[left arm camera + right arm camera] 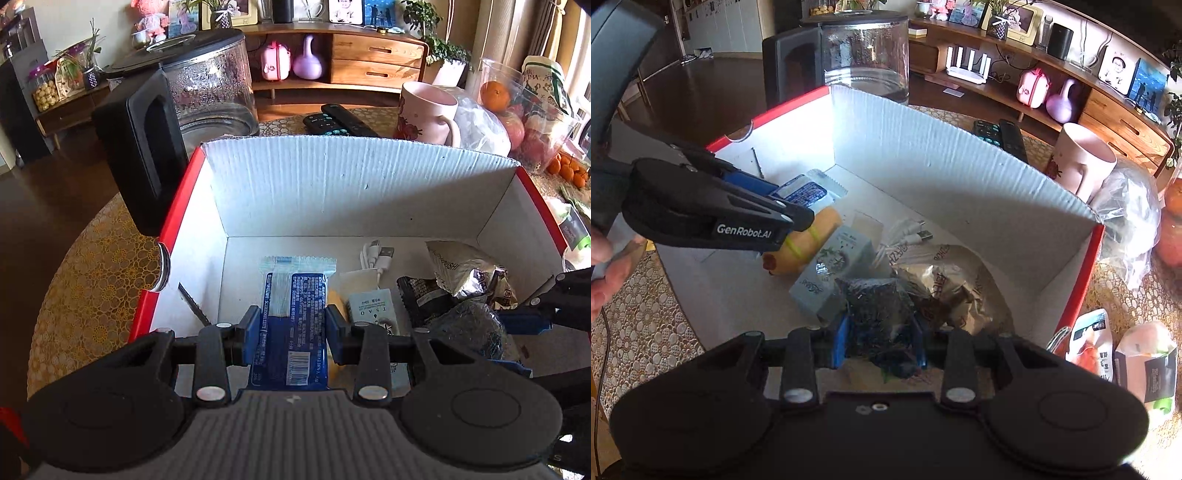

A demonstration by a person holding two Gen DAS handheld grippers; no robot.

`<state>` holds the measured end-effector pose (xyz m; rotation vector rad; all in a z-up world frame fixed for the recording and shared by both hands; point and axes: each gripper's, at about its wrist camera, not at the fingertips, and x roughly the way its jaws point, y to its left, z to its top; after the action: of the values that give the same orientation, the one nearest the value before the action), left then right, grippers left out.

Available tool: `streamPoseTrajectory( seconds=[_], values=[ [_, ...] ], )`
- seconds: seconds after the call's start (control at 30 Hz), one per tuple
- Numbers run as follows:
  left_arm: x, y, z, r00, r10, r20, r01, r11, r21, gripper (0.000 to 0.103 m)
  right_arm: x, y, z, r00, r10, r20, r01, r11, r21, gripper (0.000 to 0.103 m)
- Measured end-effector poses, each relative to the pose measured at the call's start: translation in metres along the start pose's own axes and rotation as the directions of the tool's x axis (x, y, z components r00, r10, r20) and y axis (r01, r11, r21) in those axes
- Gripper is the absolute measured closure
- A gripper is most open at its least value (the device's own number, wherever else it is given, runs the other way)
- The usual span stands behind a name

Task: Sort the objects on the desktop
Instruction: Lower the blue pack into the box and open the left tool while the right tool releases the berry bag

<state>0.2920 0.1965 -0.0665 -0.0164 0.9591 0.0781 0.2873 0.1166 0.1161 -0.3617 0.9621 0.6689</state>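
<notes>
A cardboard box (pixel 332 192), red outside and white inside, stands open on the patterned table. My left gripper (pixel 291 325) is shut on a blue snack packet (pixel 291 291) and holds it inside the box, near the left wall. My right gripper (pixel 881 336) is shut on a dark crinkly packet (pixel 875 299) low over the box's right half. From the right wrist view the left gripper (pixel 783 206) reaches in from the left with the blue packet (pixel 809 192). On the box floor lie a yellow banded item (pixel 809 240), a tea sachet (pixel 373 306), a white USB cable (pixel 376 254) and a silver snack bag (pixel 465 273).
A glass kettle with a black handle (pixel 207 85) stands behind the box's left corner. Two remotes (pixel 340 122), a pink mug (pixel 424 110) and a clear tub of fruit (pixel 517 110) sit behind it. Two food packets (pixel 1089 343) lie right of the box. A hand (pixel 605 266) shows at far left.
</notes>
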Motion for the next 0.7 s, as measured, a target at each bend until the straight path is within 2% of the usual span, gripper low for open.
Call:
streamPoseTrajectory(
  seconds=[0.27, 0.43, 0.53, 0.6, 0.7],
  values=[
    [0.003, 0.004, 0.0, 1.0, -0.02, -0.022, 0.019, 1.0, -0.021, 0.066, 0.003, -0.001, 0.0, 1.0, 0.02, -0.021, -0.02, 1.0, 0.012, 0.066],
    [0.002, 0.003, -0.002, 0.999, -0.03, -0.03, 0.029, 0.999, -0.031, 0.064, 0.001, -0.004, 0.003, 0.999, 0.038, -0.039, -0.037, 0.999, 0.029, 0.057],
    [0.0, 0.0, -0.002, 0.999, -0.026, -0.033, 0.025, 0.999, -0.032, 0.057, -0.005, -0.004, 0.003, 0.999, 0.042, -0.018, -0.041, 0.999, 0.026, 0.051],
    [-0.002, -0.001, -0.002, 0.999, -0.024, -0.024, 0.023, 0.999, -0.033, 0.045, -0.01, -0.005, 0.003, 0.999, 0.047, -0.004, -0.047, 0.999, 0.024, 0.046],
    [-0.006, -0.004, 0.0, 1.0, -0.015, -0.01, 0.015, 0.999, -0.031, 0.041, -0.019, -0.003, 0.001, 0.998, 0.061, 0.017, -0.062, 0.998, 0.013, 0.04]
  ],
)
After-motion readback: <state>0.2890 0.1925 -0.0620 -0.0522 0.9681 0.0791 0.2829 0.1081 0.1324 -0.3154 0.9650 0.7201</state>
